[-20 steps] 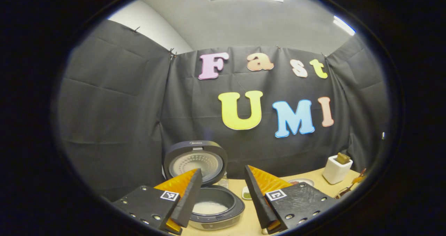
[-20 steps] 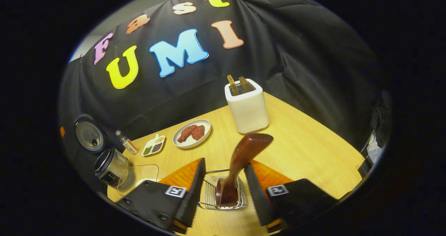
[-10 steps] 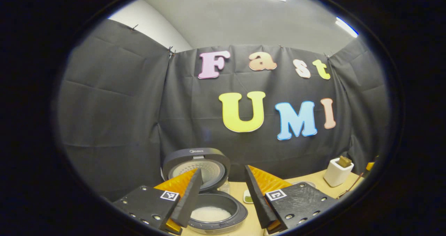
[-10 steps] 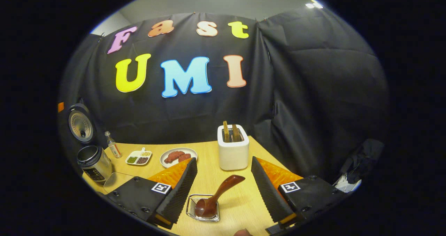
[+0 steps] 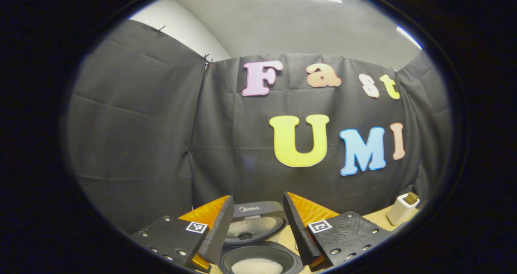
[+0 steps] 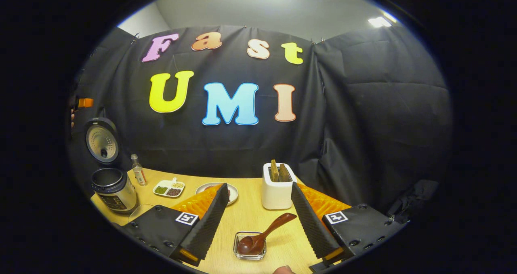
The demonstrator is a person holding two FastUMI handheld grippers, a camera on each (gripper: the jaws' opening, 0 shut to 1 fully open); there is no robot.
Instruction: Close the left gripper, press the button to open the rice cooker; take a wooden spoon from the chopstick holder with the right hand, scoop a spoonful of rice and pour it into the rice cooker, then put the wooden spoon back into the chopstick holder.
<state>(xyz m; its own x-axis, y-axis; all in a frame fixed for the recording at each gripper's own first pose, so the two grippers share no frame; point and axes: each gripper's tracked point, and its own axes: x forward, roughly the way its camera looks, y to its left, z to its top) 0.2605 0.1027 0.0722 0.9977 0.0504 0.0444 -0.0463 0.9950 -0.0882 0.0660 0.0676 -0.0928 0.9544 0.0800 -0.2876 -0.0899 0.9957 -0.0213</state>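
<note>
From my right gripper view I see the wooden table [image 6: 355, 193] carrying a fair crowd. At about 12 o'clock from my right gripper [image 6: 258, 217] stands a white toaster [image 6: 276, 193] with two slices upright in its slots. A white plate [image 6: 232, 191] with something reddish lies at 11 o'clock, partly hidden behind my left-hand finger, and a small divided dish [image 6: 169, 189] of beans sits further round at 10 o'clock, with a little bottle [image 6: 138, 175] just behind it. A clear container [image 6: 139, 212] is near the table's near-left edge.

The rice cooker [image 6: 113, 189] stands at 9 o'clock, well apart from my right gripper, its lid [image 6: 101, 141] raised upright behind the pot. Nothing stands between my fingers and the wooden spoon [image 6: 264, 237].

That spoon is dark reddish-brown and glossy; its bowl rests down inside the small wire chopstick holder [image 6: 249, 247] at 6 o'clock, and its handle leans out toward 2 o'clock. My right fingers are spread wide, gripping nothing, with the spoon lying between them and touching neither.

In my left gripper view the left gripper [image 5: 258, 225] is likewise released and empty. The rice cooker [image 5: 260, 260] sits just below between the fingers, lid [image 5: 254, 225] up, white rice [image 5: 256, 266] showing inside. The toaster [image 5: 402, 209] is at 3 o'clock.
</note>
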